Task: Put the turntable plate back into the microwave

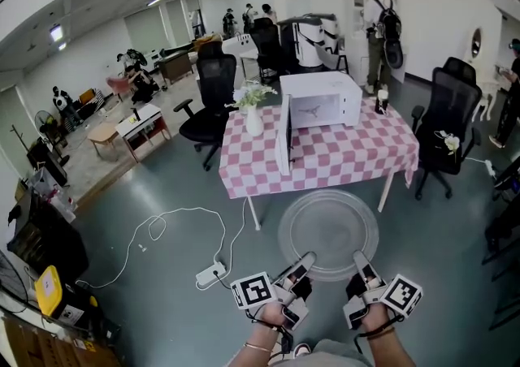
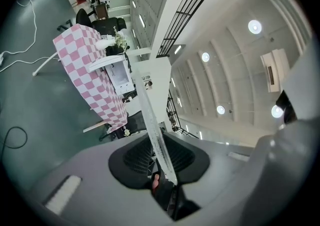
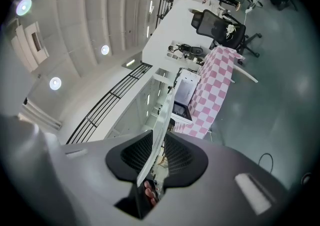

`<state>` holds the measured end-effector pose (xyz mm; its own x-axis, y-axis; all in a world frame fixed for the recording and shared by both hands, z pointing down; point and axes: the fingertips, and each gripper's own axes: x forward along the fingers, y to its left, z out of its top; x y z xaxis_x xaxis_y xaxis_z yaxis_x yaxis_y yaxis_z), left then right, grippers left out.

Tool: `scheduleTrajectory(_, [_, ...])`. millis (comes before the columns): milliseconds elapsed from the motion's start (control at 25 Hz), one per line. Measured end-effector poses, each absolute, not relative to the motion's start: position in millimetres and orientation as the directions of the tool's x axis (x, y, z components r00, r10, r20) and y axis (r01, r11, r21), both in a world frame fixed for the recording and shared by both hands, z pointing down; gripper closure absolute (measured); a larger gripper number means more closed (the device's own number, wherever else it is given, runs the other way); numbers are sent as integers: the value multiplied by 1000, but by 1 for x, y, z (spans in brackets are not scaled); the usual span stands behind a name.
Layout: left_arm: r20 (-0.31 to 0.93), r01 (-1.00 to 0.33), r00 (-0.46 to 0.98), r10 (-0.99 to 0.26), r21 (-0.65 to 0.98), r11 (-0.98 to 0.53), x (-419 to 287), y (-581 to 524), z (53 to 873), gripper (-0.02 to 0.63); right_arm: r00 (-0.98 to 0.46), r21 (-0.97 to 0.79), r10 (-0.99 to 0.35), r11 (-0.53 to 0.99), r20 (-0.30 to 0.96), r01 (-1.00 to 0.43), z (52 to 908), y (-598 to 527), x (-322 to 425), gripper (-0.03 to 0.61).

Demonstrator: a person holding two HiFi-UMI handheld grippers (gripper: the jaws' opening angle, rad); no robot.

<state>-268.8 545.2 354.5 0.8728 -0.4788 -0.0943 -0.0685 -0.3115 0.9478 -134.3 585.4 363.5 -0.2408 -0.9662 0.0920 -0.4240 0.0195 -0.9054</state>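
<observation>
A clear glass turntable plate (image 1: 329,231) hangs level in front of me, above the floor. My left gripper (image 1: 306,263) is shut on its near left rim and my right gripper (image 1: 358,261) is shut on its near right rim. In the left gripper view the turntable plate (image 2: 156,130) runs edge-on between the black pads (image 2: 136,156). In the right gripper view the turntable plate (image 3: 158,135) is likewise pinched edge-on between the pads (image 3: 185,154). The white microwave (image 1: 322,99) stands on the pink checked table (image 1: 325,158) ahead, with its door (image 1: 284,135) swung open to the left.
A white vase of flowers (image 1: 253,110) stands on the table left of the microwave and a dark bottle (image 1: 380,101) at its right. Black office chairs (image 1: 210,101) flank the table. A white cable and power strip (image 1: 210,274) lie on the floor at my left. People stand far behind.
</observation>
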Motion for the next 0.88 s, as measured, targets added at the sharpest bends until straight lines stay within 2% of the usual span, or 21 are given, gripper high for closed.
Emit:
scheduleTrajectory(120, [-64,-73,869,-490,964,-256,-268,541,363,549,-241,-907,-966,18,93,-421,366,579,-133,501])
scheduleTrajectory(400, [-86,-100,879,-469,929,-357,-261,504,366,549,-248,-916,-963,2,106,-400,380,546,-127,500])
scheduleTrajectory(560, [-45,-107,867,-496,956,-275,-248,478,374,549,-261,-920,-960,12,98,-392,381,515,-114,500])
scheduleTrajectory(880, [-60,-104,856,-514,953,-284,-205,402,373,549,-278,-912,-954,15,109,-409,380,438,-68,500])
